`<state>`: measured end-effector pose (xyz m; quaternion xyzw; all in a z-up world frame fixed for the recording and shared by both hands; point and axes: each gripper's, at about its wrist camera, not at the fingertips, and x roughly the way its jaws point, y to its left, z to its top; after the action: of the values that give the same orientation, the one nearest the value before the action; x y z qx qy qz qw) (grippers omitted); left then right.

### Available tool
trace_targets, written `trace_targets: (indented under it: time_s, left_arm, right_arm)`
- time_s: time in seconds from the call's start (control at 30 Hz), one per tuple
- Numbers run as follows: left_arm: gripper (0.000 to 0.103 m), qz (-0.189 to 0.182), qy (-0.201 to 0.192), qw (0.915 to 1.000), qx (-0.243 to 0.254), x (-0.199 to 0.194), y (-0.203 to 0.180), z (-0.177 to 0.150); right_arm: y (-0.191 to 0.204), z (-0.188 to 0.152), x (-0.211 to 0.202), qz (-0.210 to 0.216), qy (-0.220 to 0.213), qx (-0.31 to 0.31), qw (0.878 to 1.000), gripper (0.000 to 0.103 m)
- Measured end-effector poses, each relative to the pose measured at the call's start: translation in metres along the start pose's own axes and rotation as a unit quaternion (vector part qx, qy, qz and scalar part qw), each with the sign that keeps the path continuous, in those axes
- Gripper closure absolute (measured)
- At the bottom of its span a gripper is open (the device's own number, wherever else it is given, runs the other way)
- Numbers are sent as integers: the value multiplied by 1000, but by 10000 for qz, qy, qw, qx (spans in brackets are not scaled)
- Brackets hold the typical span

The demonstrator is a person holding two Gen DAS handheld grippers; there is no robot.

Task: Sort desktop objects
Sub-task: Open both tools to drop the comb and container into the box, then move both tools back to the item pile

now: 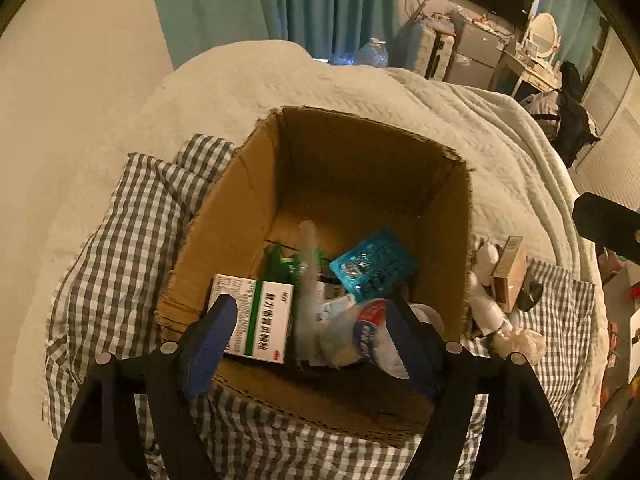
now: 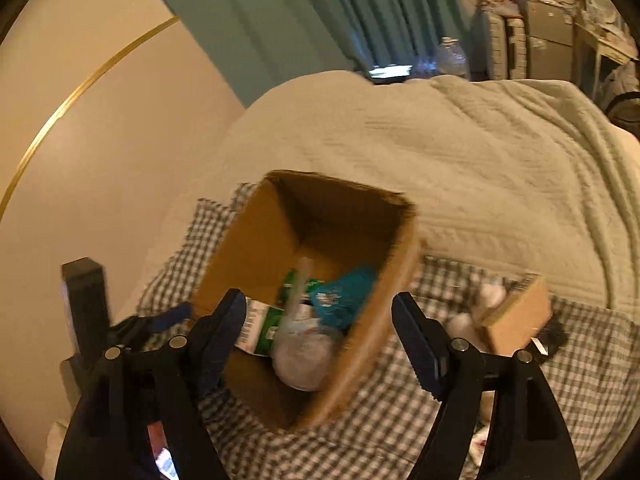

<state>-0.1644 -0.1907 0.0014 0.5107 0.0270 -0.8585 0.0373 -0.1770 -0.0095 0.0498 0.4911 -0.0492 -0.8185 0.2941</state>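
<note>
Both hand-held grippers are standing wide open and empty: the left hand-held gripper (image 1: 310, 330) is hanging over the cardboard box (image 1: 224, 240); the right hand-held gripper (image 2: 320, 320) is nearer the small carton (image 2: 516, 316) lying to its right.

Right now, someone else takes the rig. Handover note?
Left gripper: open, holding nothing, over the near end of the cardboard box.
Right gripper: open, holding nothing, above the box's right side.
Done: green-and-white medicine box, teal packet, a pale tube and plastic wrappers lie in the box.
Left: small brown carton, white bottles, crumpled tissue and a dark item on the checked cloth right of the box.
</note>
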Motion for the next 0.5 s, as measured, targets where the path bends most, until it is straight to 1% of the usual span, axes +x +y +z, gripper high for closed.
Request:
trace_targets:
  time_s: [0.1,0.17,0.3,0.4,0.5]
  left_arm:
    - [24,17,-32,9999,137,-6,-15,-2]
    - [24,3,-63,9998,214,-10,-27,-4]
    - [23,-133,-92,9993,347,-17,-55,-8]
    - [18,-224,-125,9983,518,-22,-80,-13]
    - [18,-193,-206,9964,796,-28,-107,-20]
  right_arm:
    - [-25,-1,-14,-294,5,161,9994,28]
    - [-38,-3,-25,-414,-24,244,9988,28]
    - [-68,-10,-53,-686,-115,398,9968,28]
    - [-87,-16,-71,-799,-172,488,9955,28]
    - [-100,-21,-87,-888,-198,515,9945,28]
